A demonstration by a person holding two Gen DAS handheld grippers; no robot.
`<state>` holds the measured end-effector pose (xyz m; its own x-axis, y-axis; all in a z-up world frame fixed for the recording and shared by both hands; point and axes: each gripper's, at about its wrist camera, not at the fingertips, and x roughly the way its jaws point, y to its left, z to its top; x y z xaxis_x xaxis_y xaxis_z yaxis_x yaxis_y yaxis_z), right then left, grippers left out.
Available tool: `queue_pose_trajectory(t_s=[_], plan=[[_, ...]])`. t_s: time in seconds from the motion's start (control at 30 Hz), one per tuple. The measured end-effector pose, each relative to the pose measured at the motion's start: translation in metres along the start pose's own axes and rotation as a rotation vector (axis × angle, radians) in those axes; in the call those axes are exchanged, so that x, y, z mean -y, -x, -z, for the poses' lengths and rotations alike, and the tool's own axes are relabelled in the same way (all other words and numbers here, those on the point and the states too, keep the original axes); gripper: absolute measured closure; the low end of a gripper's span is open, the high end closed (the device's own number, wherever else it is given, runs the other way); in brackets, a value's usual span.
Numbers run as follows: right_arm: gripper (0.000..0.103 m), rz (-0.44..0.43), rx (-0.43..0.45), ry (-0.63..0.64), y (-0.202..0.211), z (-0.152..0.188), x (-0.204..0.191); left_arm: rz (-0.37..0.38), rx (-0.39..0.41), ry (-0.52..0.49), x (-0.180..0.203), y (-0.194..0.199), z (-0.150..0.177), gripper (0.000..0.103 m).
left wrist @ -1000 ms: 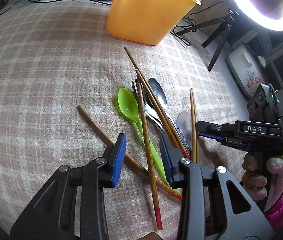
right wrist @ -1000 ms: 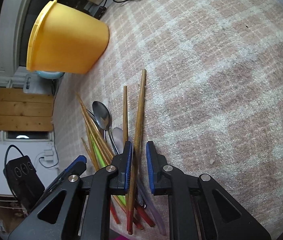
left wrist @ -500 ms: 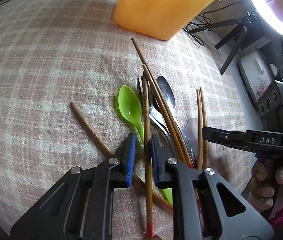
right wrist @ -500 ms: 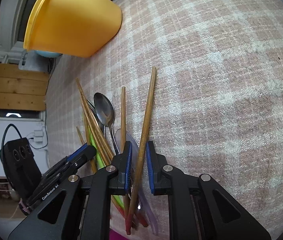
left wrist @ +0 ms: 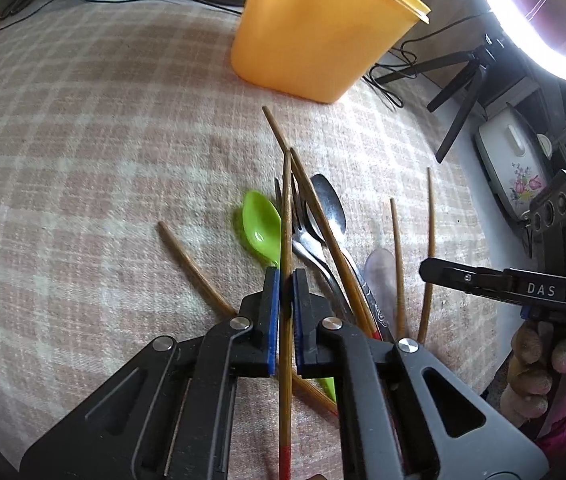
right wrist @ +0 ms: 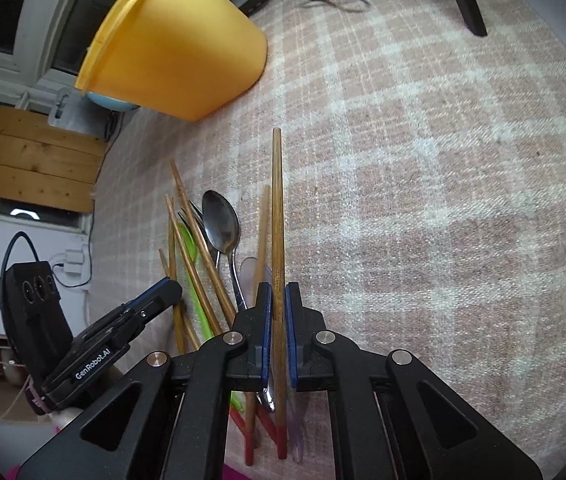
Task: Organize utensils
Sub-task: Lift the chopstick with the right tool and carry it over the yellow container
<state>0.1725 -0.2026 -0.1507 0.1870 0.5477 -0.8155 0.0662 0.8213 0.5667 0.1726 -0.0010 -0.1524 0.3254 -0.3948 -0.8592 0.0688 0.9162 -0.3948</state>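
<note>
Now each claw pinches one chopstick. The left gripper (left wrist: 286,276) has just been closing, and its blue pads clamp a chopstick (left wrist: 285,216) about mid-length, red end toward the camera. The right gripper (right wrist: 278,290) is likewise shut on its own chopstick (right wrist: 277,208), the tip pointing far, toward the yellow tub (right wrist: 179,44). The rest of the heap lies on the checked cloth (left wrist: 83,160) between the two claws: a green spoon (left wrist: 261,228), a metal spoon (left wrist: 329,204), a fork (left wrist: 303,236) and more chopsticks. Judgement: the step in hand is lifting both sticks clear. Raise them straight and slowly so the neighbours are not dragged along, keep the grip firm because thin sticks pivot easily, then tilt the tips down over the tub's mouth, which stands at the far side.
</note>
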Motion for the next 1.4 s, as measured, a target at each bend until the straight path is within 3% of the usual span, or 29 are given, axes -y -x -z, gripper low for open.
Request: queue_pose_trajectory(t_s=[0.3,0.57,0.93,1.4], plan=[[0.098,0.021,0.064,0.091,0.021,0.003,-0.011,-0.007,0.050,0.007,-0.006,0.024,-0.004,0.099],[0.098,0.036,0.132,0.203,0.046,0.002,-0.033,-0.003,0.158,-0.006,-0.001,0.065,-0.019,0.099],[0.098,0.055,0.288,0.365,0.095,-0.009,-0.078,0.009,0.301,-0.046,0.018,0.110,-0.047,0.099],[0.098,0.035,0.480,0.431,0.139,-0.047,-0.113,0.001,0.453,-0.073,0.036,0.148,-0.097,0.099]])
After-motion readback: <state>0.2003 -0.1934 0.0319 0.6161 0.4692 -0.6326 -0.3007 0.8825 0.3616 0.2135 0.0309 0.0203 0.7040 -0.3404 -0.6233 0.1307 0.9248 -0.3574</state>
